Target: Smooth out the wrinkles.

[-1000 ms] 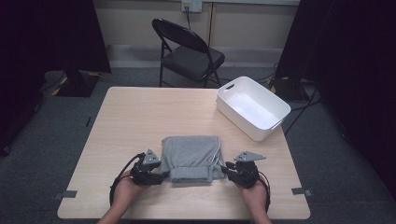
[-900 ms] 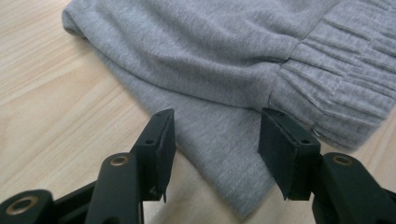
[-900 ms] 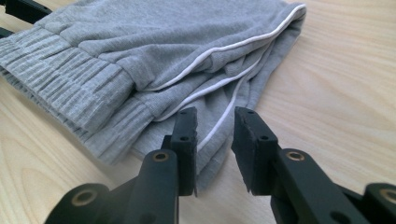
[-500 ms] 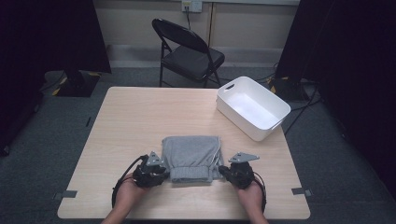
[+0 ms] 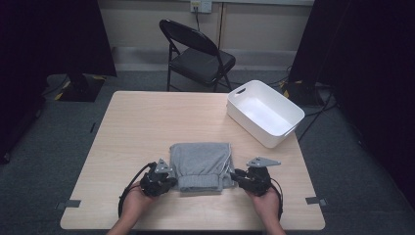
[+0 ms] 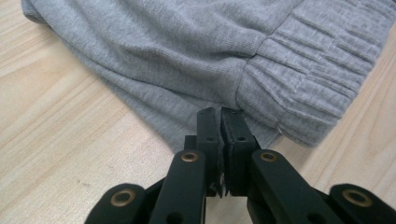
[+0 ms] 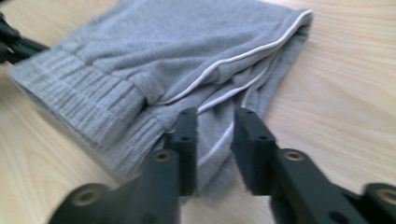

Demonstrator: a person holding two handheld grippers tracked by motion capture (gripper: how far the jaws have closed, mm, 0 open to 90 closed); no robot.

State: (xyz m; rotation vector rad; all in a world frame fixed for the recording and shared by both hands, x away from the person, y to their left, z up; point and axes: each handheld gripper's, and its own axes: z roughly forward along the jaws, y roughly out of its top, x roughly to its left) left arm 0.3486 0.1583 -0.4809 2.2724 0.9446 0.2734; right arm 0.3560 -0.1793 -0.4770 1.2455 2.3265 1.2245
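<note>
A folded grey garment (image 5: 203,164) with a ribbed waistband and white piping lies near the front of the wooden table (image 5: 147,122). My left gripper (image 5: 171,180) is at its near left corner. In the left gripper view its jaws (image 6: 220,114) have just been closing and stand shut, pinching the garment's (image 6: 187,51) edge beside the waistband seam. My right gripper (image 5: 235,175) is at the near right corner. Its jaws (image 7: 215,121) have just been opening and stand apart over the piped edge of the garment (image 7: 163,60), with the pads off the cloth.
A white plastic bin (image 5: 254,132) stands at the table's back right corner. A black folding chair (image 5: 198,51) stands on the floor behind the table. Bare tabletop stretches to the left and beyond the garment.
The right hand has crept a little toward the garment. The left hand and the garment lie as before.
</note>
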